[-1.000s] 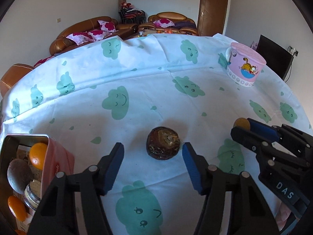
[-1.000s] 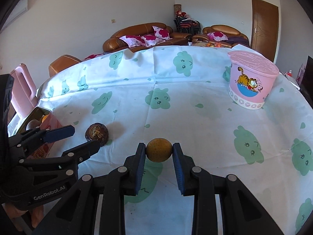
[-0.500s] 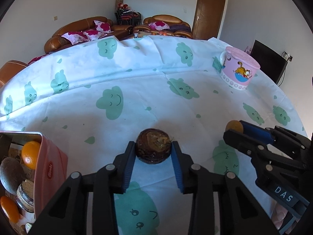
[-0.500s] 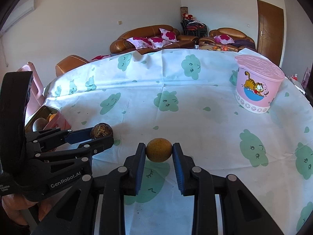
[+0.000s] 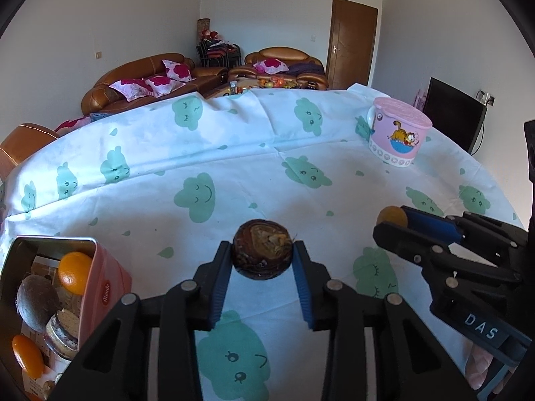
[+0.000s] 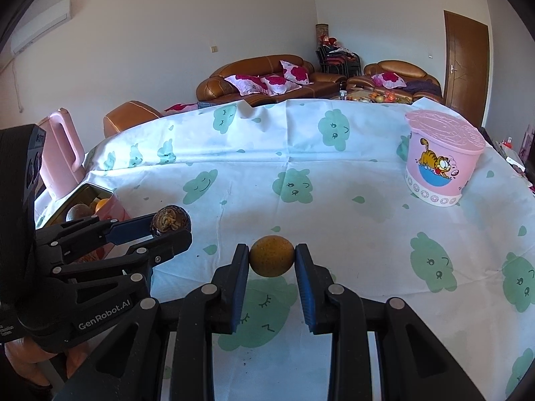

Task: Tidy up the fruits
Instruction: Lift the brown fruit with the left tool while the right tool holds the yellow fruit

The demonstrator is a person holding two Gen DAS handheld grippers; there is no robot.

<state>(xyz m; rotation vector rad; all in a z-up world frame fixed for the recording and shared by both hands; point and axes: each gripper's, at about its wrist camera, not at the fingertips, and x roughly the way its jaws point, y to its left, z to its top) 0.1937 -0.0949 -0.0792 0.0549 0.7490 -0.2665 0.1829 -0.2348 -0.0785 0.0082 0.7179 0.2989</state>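
Cloud-print tablecloth [image 5: 234, 153], wrinkled round brown fruit [image 5: 261, 253]

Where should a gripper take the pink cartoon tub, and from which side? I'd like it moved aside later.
Grip the pink tub across its side wall below the overhanging lid, coming in level from the near side. It stands upright and apart, and its body looks wide, so the jaws may need to be fully open.
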